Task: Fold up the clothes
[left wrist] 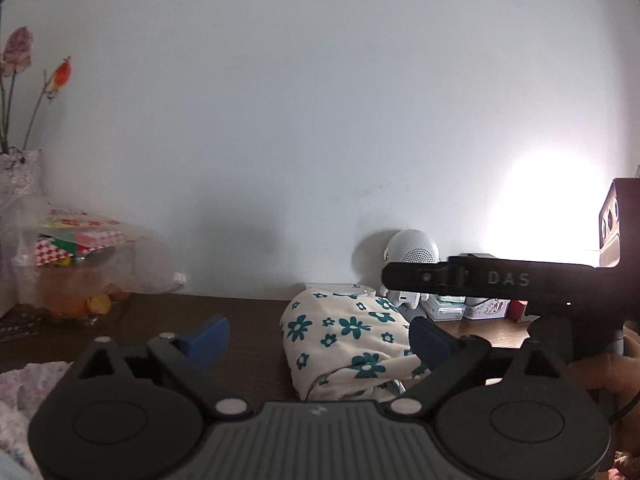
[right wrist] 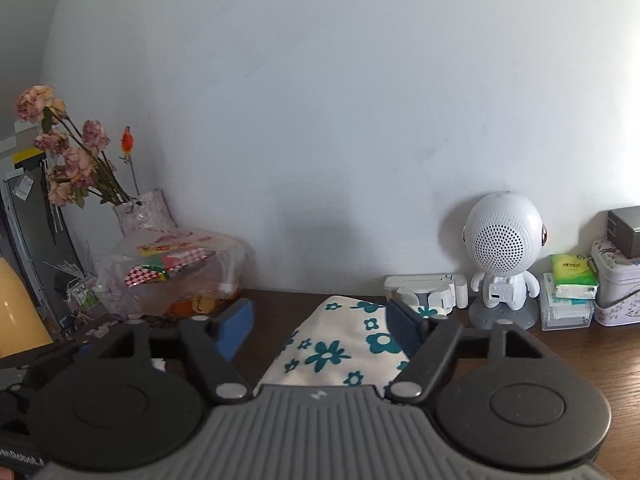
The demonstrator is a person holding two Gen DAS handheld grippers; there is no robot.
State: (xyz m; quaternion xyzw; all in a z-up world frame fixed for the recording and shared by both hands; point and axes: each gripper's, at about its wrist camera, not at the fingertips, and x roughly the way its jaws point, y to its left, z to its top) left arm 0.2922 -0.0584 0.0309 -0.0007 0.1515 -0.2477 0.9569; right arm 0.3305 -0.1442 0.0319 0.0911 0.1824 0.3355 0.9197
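A cream garment with teal flowers (left wrist: 344, 344) lies folded in a bundle on the dark wooden table (left wrist: 248, 320). It also shows in the right wrist view (right wrist: 340, 352), flat and just past the gripper body. My left gripper (left wrist: 318, 340) is open and empty, its blue pads wide apart, the right pad near the bundle's edge. My right gripper (right wrist: 320, 324) is open and empty above the garment. The right gripper's black body (left wrist: 500, 280) crosses the left wrist view on the right. A pale lilac cloth (left wrist: 24, 396) lies at the lower left.
A white wall stands close behind the table. A plastic bag of snacks (right wrist: 176, 276) and a vase of dried flowers (right wrist: 140, 212) stand at the back left. A white robot-shaped speaker (right wrist: 504, 256), tissue packs (right wrist: 572, 276) and a tin (right wrist: 616, 288) stand at the back right.
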